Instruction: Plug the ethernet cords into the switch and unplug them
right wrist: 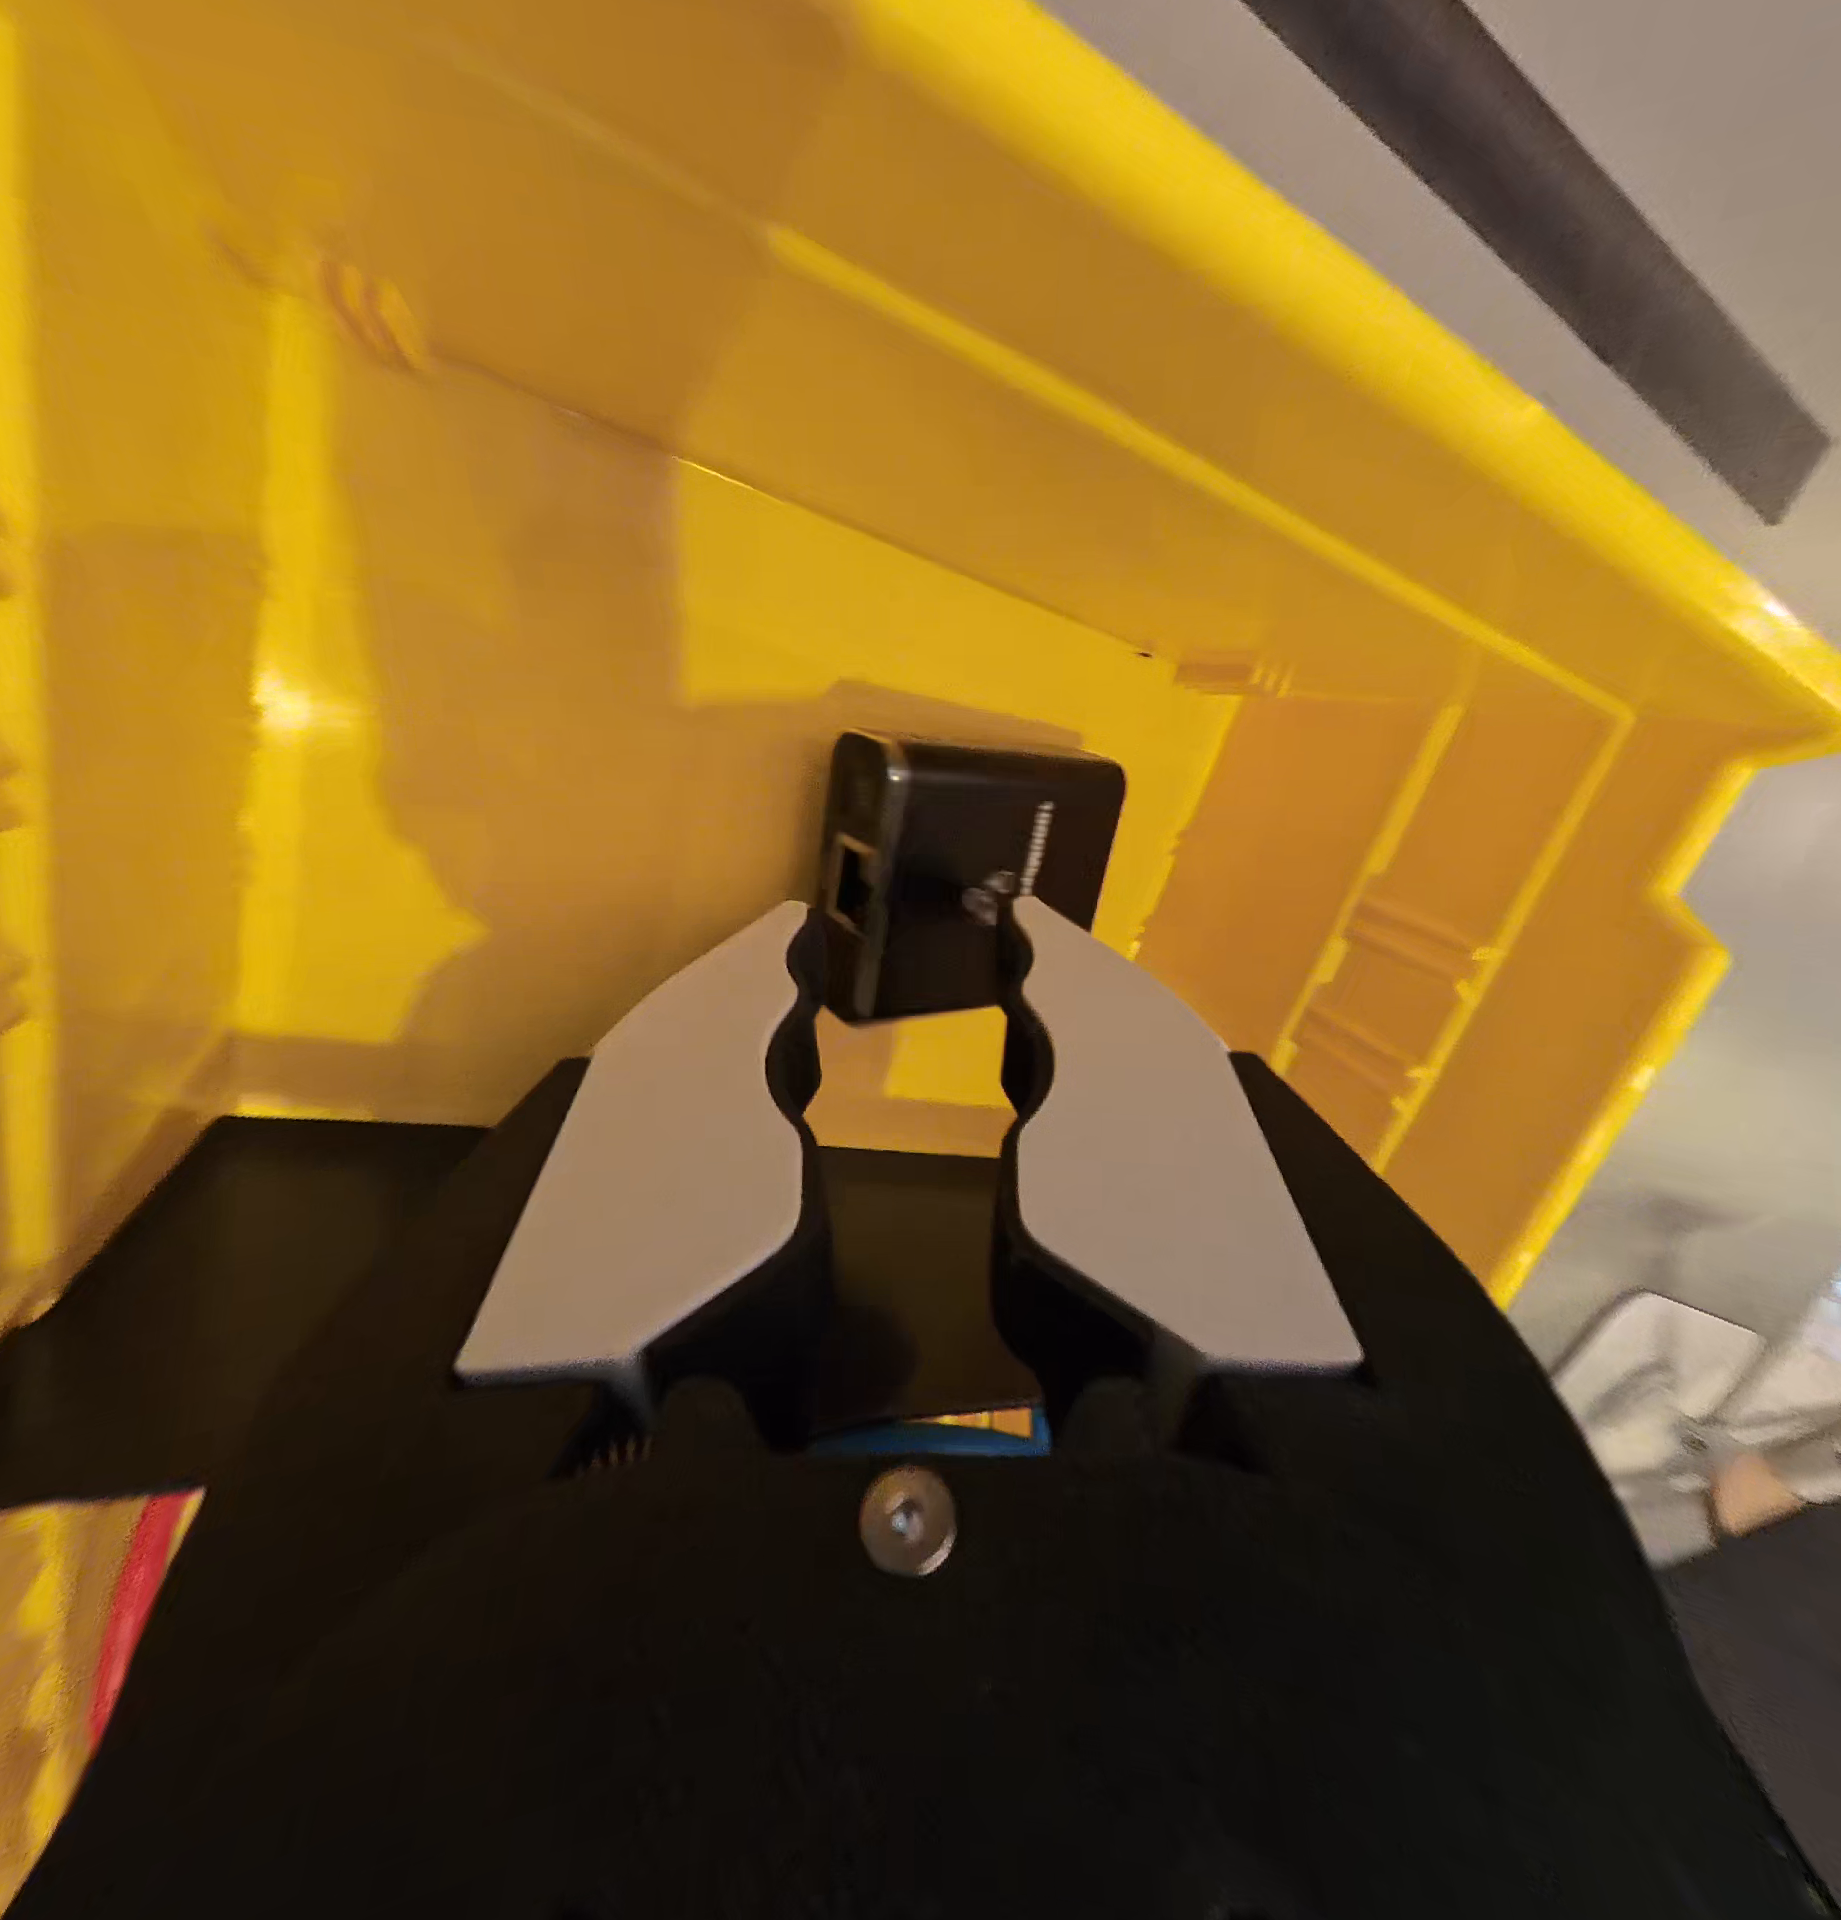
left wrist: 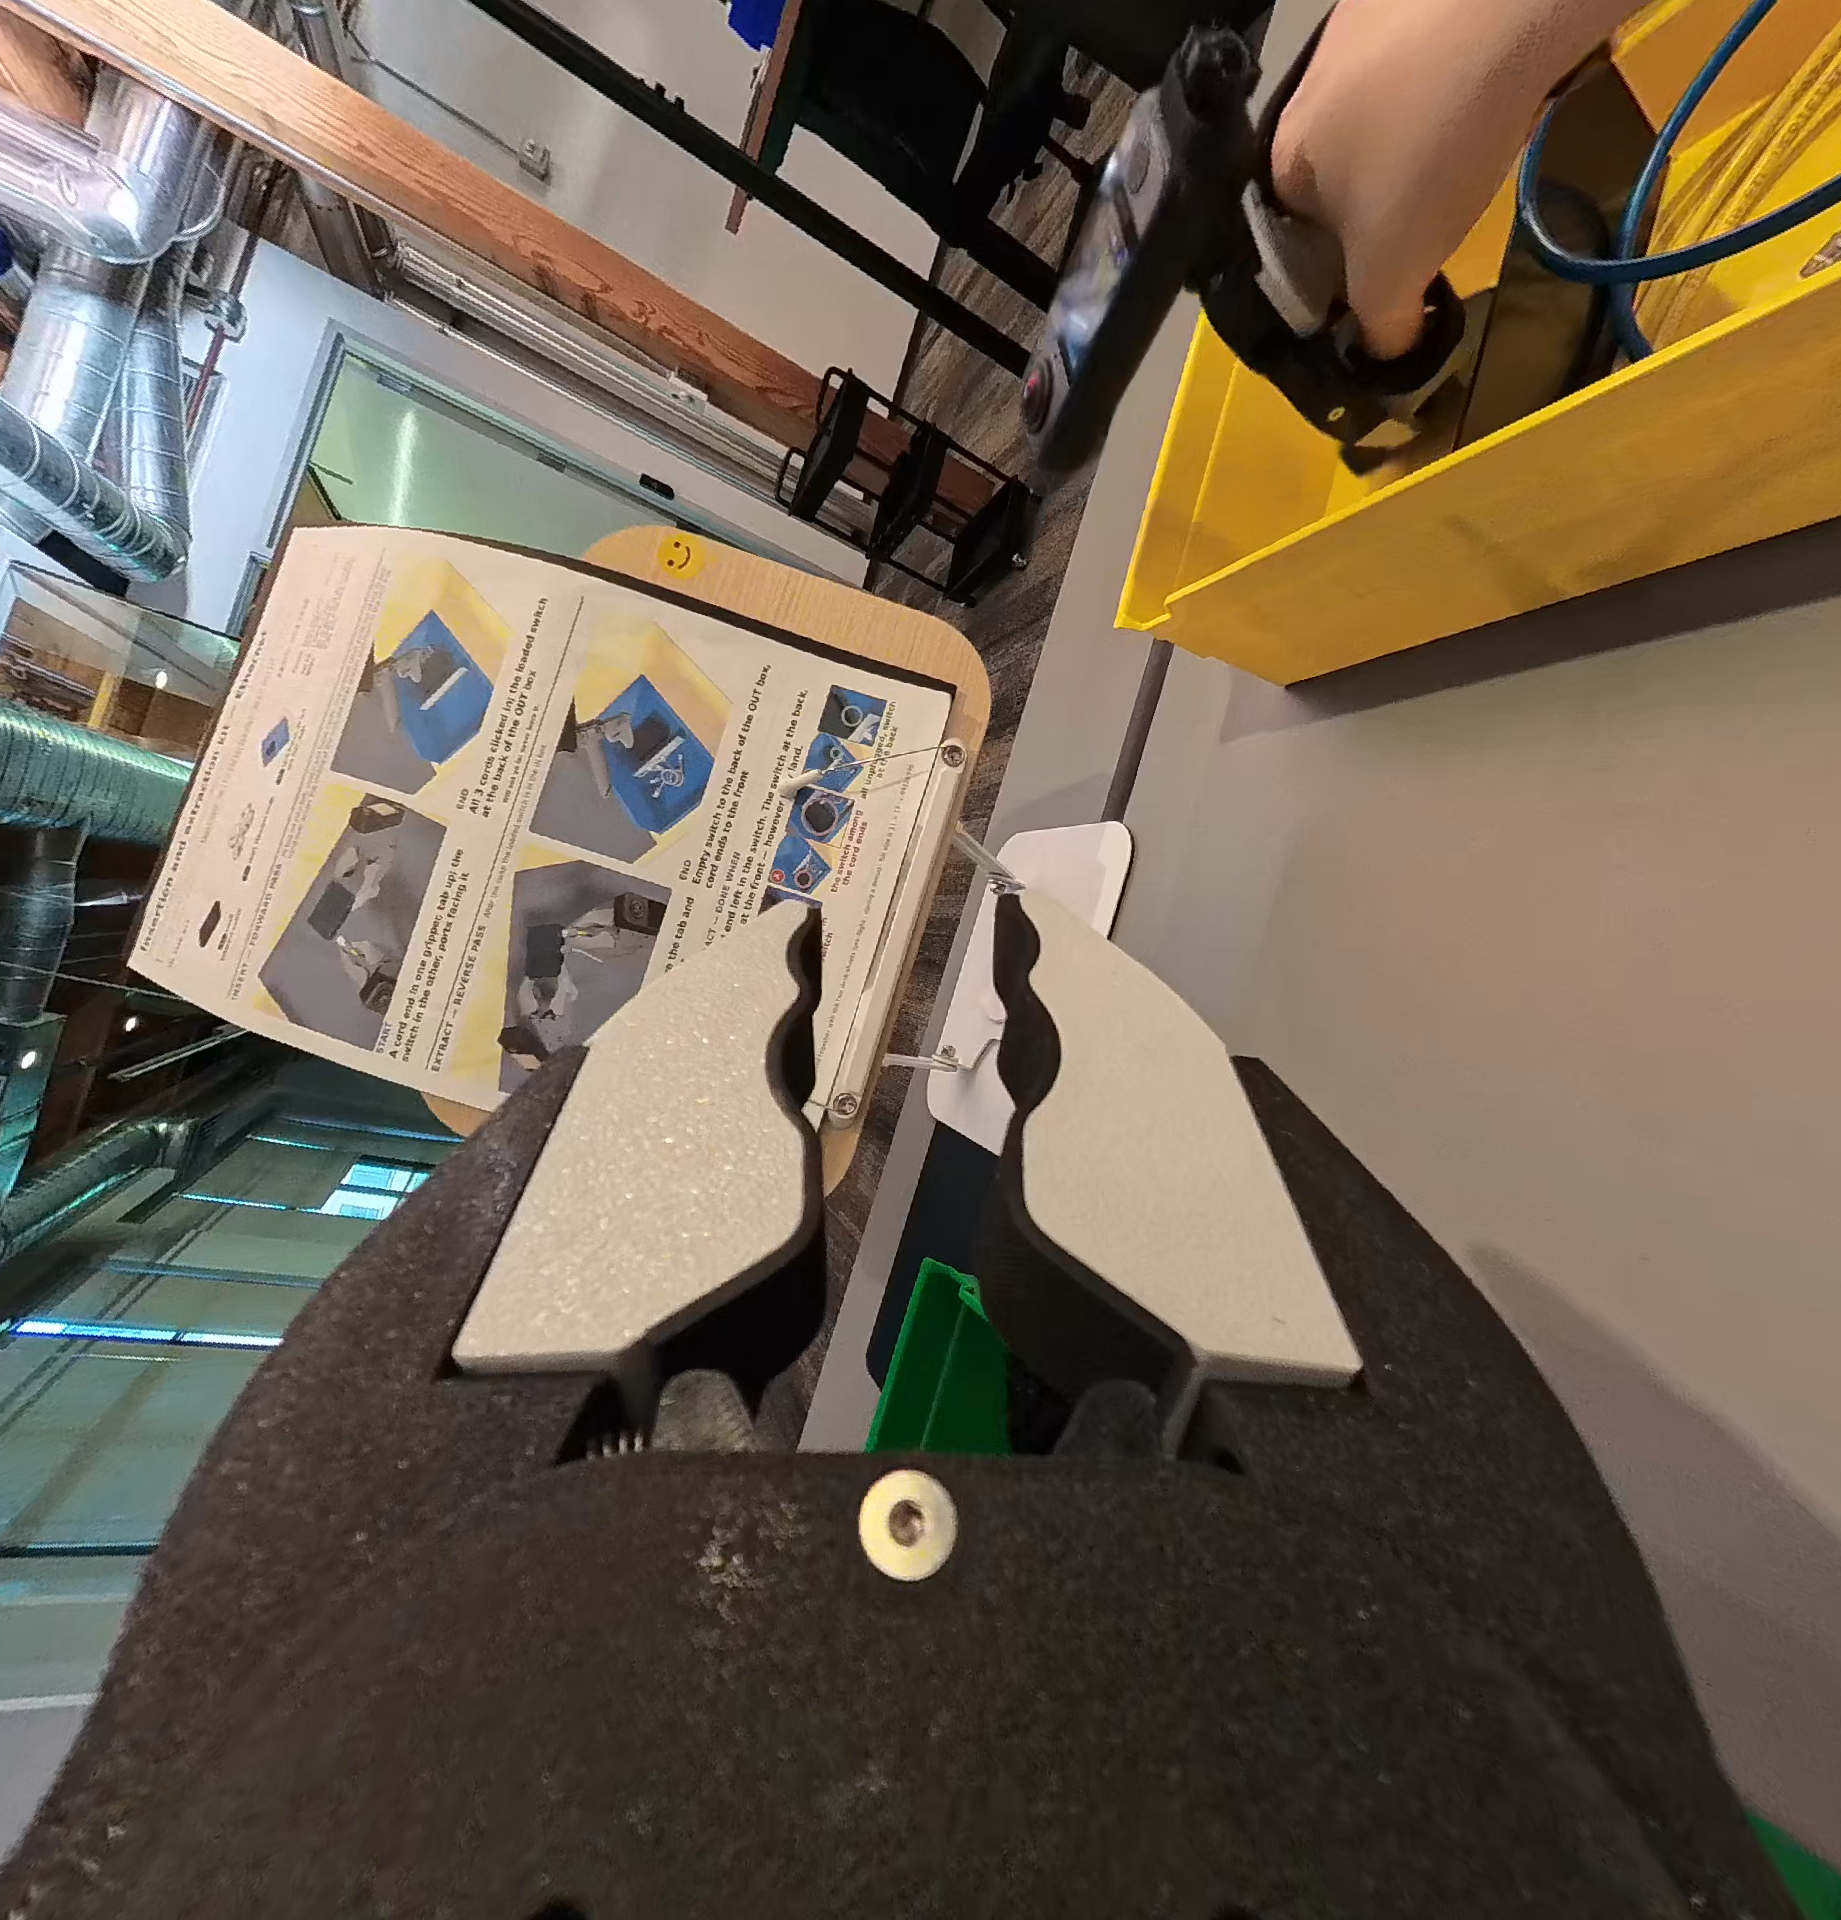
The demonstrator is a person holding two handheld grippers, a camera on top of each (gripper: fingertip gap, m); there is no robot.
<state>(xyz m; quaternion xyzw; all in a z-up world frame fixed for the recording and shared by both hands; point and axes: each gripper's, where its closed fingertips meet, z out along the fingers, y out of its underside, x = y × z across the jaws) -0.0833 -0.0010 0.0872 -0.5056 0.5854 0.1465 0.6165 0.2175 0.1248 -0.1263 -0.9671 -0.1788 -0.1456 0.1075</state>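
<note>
A small black switch (right wrist: 999, 831) lies on the floor of a yellow bin (right wrist: 583, 520), with one port showing on its left face. My right gripper (right wrist: 908, 909) is open, and its fingertips straddle the switch's near corner; I cannot tell whether they touch it. In the left wrist view a hand holds the right gripper (left wrist: 1352, 416) down inside the yellow bin (left wrist: 1518, 540), next to a coiled blue ethernet cord (left wrist: 1581, 239). A bit of blue cord (right wrist: 926, 1444) also shows under the right gripper. My left gripper (left wrist: 905, 914) is open and empty, held off the grey table (left wrist: 1518, 987).
A printed instruction sheet (left wrist: 542, 810) leans on a wooden stand with a white base (left wrist: 1061, 862) at the table's edge. A green bin (left wrist: 937, 1361) sits below my left gripper. A black flat panel (right wrist: 168, 1299) and something red (right wrist: 137, 1600) lie in the yellow bin.
</note>
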